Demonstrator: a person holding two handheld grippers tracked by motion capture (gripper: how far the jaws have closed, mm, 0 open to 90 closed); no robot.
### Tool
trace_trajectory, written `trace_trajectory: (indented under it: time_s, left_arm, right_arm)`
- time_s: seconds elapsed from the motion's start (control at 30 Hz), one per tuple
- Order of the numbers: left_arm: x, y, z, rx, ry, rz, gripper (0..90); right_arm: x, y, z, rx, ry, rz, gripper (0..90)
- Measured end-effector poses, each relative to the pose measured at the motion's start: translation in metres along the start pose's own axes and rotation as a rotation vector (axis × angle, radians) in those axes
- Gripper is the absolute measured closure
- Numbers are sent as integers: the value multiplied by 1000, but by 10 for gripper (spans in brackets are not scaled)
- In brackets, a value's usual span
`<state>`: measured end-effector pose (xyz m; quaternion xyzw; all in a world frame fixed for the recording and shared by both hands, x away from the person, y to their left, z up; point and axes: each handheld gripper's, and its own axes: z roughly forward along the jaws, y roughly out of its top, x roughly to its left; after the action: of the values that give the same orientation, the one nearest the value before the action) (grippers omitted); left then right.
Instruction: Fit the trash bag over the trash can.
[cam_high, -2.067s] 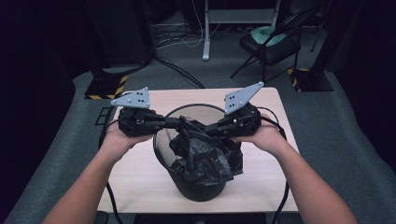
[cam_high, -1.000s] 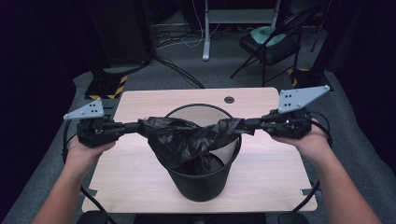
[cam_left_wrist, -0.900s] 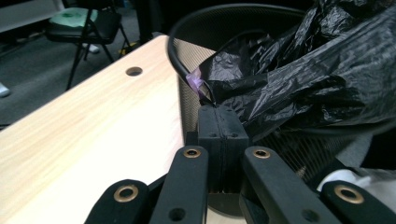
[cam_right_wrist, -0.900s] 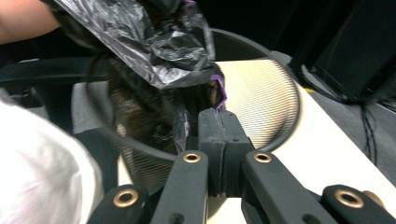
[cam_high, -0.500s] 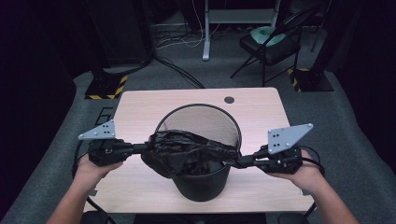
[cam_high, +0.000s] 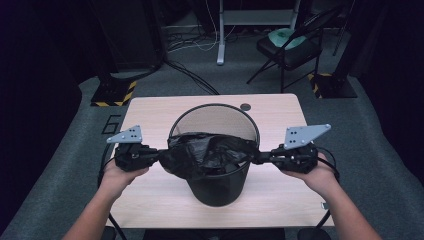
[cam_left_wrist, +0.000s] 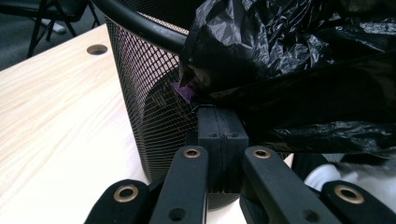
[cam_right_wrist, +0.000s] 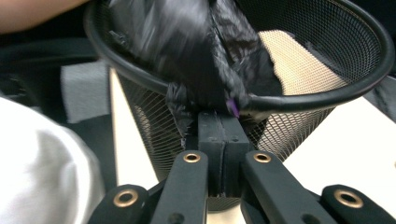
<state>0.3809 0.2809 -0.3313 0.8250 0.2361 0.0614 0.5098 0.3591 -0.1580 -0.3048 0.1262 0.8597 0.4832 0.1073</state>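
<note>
Crumpled black plastic bin liner sits stretched over the near half of the round black wire-mesh wastebasket at table centre. Left gripper at 9 o'clock and right gripper at 3 o'clock, jaws each clamped on a liner edge just outside the rim. Far rim from 10 to 2 o'clock uncovered; liner not yet seated all round.

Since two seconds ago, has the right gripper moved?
Yes. The right gripper went outward from above the bin and down beside its rim.
</note>
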Motion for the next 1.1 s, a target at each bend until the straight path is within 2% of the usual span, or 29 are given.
trace_trajectory:
  time_s: [0.07,0.1,0.2,0.4,0.6,0.67,0.7,0.73,0.77,0.8,0.93,1.1]
  left_arm:
    - [9,3,6,-14,6,-21,895]
    - [13,3,8,-18,6,-28,895]
    - [20,4,11,-18,18,-41,895]
    - [26,2,5,-13,50,-44,895]
    - [25,1,-14,-24,73,-46,892]
    - [23,3,-22,-34,71,-51,828]
    - [21,5,-26,-38,66,-48,784]
    - [19,7,-31,-45,71,-47,744]
    - [17,9,-37,-54,77,-47,656]
    - [16,11,-40,-58,77,-44,621]
    - [10,17,-53,-73,100,-27,546]
    - [8,24,-64,-62,111,-19,485]
  right_arm:
    - [-8,0,5,13,-28,3,890]
    - [-19,0,8,6,-49,30,891]
    - [-36,-2,12,-1,-81,66,891]
    - [-53,-6,12,-11,-110,109,890]
    - [-52,-8,0,-16,-107,119,887]
    - [-50,-7,-6,-15,-83,118,854]
    - [-49,-6,-9,-13,-70,113,803]
    - [-47,-5,-11,-13,-74,111,767]
    - [-46,-4,-15,-16,-78,117,709]
    - [-46,-2,-19,-21,-77,122,676]
    - [-44,1,-28,-46,-89,128,608]
    - [-42,7,-39,-54,-87,123,549]
